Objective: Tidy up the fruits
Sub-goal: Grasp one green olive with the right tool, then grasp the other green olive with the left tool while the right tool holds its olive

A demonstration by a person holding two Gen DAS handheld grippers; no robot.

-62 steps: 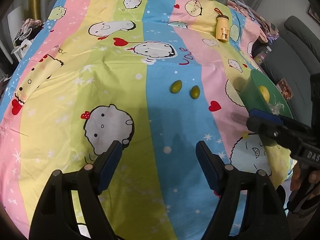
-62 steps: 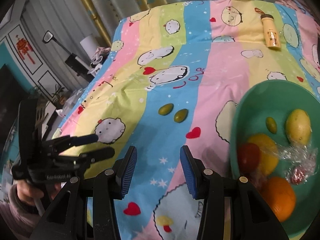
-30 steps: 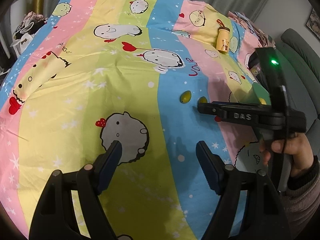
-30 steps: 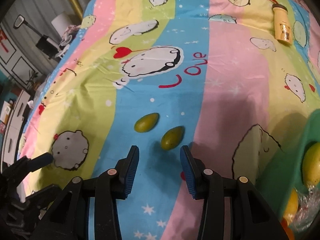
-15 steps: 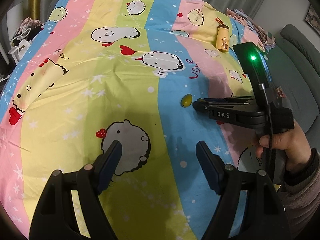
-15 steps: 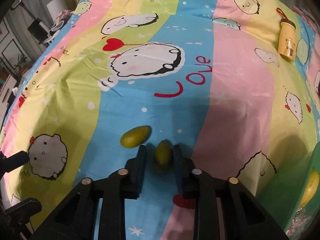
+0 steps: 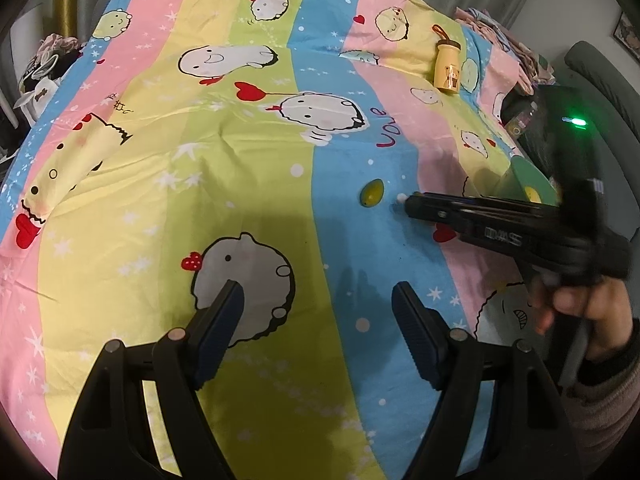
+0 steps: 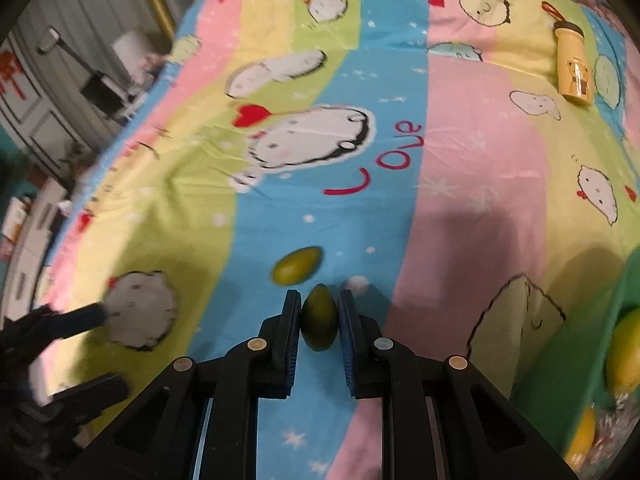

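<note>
Clamping small oval green fruit [image 8: 319,322] w/ right gripper [image 8: 319,320] jaws | left gripper [image 7: 316,316] jaws apart

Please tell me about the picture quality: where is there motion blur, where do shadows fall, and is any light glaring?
Right wrist view: the left side and the left gripper are smeared by motion blur, while the right gripper and its green fruit stay sharp; a broad shadow darkens the pink stripe. Left wrist view: mostly sharp, a dark shadow lies on the bedsheet, and a green LED glares. Both views bend at the fisheye edges.
</note>
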